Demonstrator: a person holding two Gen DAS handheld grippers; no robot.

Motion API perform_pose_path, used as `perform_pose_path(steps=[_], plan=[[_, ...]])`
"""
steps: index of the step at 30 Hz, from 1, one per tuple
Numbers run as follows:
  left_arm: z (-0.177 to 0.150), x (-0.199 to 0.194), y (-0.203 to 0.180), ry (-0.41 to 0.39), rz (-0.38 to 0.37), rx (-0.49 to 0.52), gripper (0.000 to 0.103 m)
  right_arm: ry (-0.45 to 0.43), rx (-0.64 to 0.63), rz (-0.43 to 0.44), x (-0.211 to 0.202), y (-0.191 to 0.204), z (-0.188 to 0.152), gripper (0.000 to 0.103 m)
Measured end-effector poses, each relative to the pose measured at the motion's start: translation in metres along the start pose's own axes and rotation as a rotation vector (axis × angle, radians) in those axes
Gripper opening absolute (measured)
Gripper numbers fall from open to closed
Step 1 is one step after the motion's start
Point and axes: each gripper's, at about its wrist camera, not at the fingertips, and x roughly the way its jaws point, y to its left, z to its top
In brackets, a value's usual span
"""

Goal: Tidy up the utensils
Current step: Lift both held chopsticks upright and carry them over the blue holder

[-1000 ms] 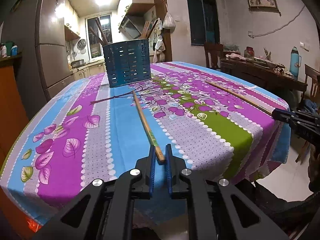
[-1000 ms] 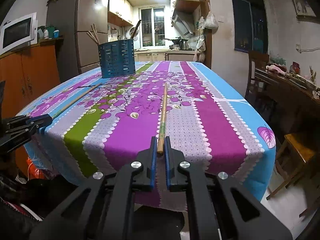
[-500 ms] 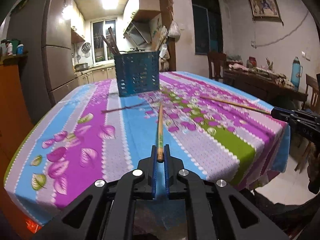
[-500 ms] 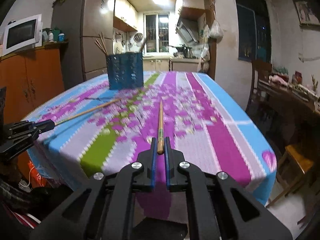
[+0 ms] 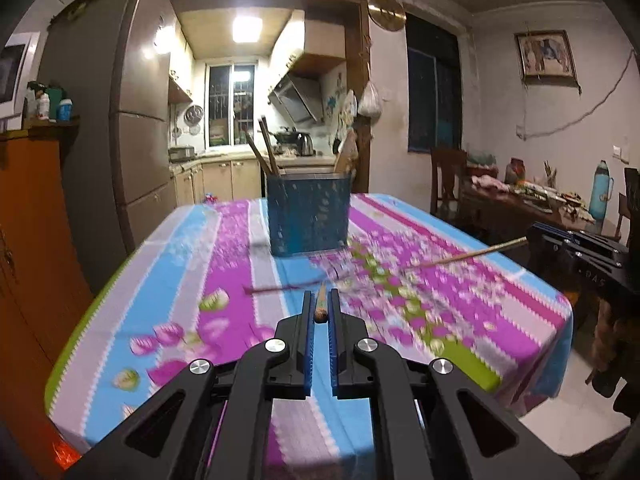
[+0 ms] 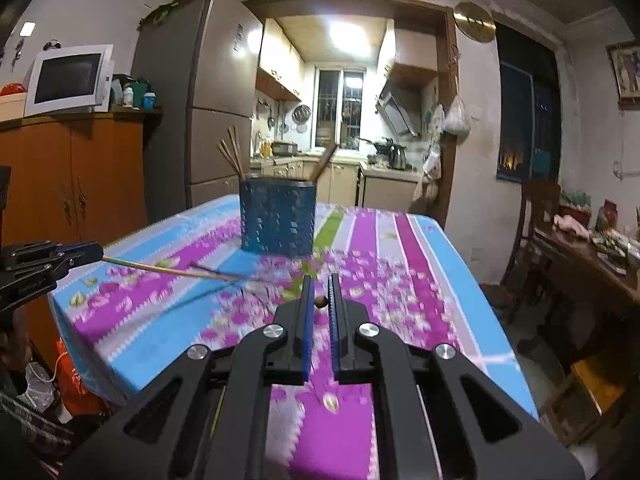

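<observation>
I am looking across the big table (image 5: 192,240), draped in a striped cloth of purple, blue, grey and green printed with pink leaves and blossoms; the pattern is smearing with blur in both views. Behind it the tall brown-grey refrigerator (image 6: 208,92) and the orange wooden cabinet (image 6: 72,176) with the white microwave (image 6: 68,80) are standing along the left wall, and the lit kitchen is showing through the doorway. A dark wooden side table (image 5: 520,200) cluttered with small things is sitting off to the right, with a wooden chair (image 6: 532,216) near it.

The blue perforated utensil holder (image 5: 308,216) is standing upright at the far middle of the cloth. Several brown chopsticks are leaning out of its left side and a wooden spatula is rising from its right side.

My left gripper (image 5: 320,312) is pinching the near end of a long bamboo chopstick (image 5: 321,304), fingers closed tight on it; the stick is pointing ahead toward the holder, raised off the cloth. My right gripper (image 6: 320,300) is clamping a second bamboo chopstick (image 6: 321,301) the same way, only its round butt end showing between the blue pads. In the left wrist view that second stick is slanting over the cloth's right side. Nothing is lying between the sticks and the holder.
</observation>
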Motion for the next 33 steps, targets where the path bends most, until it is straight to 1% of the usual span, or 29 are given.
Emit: perform_pose_path(steps=[6,11,20,25,33], plan=[[0.034,-0.005,0.008,-0.063,0.016,0.019,0.008,-0.057,-0.056,0.019,0.005,0.010,0.034,0.005],[0.056,-0.004,0.010,-0.102,0.020,0.028,0.008,-0.082,-0.053,0.051,0.015,0.012,0.059,0.005],[0.089,0.013,0.015,-0.077,0.017,-0.007,0.008,-0.094,-0.044,0.097,0.031,0.019,0.087,0.005],[0.103,0.020,0.013,-0.071,0.022,-0.005,0.008,-0.084,-0.014,0.129,0.038,0.019,0.097,0.005],[0.122,0.029,0.004,-0.071,0.061,0.006,0.008,-0.093,0.007,0.161,0.044,0.028,0.113,0.005]])
